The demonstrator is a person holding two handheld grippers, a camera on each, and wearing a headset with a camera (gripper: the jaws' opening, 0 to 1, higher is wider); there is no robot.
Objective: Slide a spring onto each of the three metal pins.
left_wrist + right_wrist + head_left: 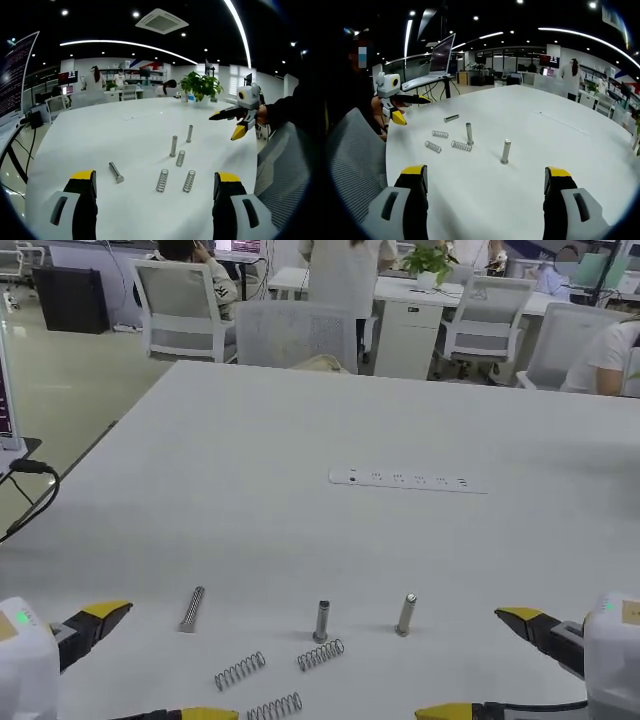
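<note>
Near the front edge of the bench point(300, 440), three springs lie loose: one point(321, 654) at the foot of the middle pin point(322, 621), one point(240, 670) to its left, one point(274, 706) nearest the person. Two pins stand upright, the middle pin and another point(406, 613) to its right. The third point(192, 608) lies flat, further left.

The springs are thin, silvery open coils. They are probably very light, quick to roll and easy to squash, so a gentle pinch across the coil near one end, leaving the bore free, looks best. The pins are short, smooth steel with a wider head, stiff and likely slippery.

The left tool point(180, 661) and the right tool point(460, 663) flank the parts, jaws spread wide, holding nothing.
</note>
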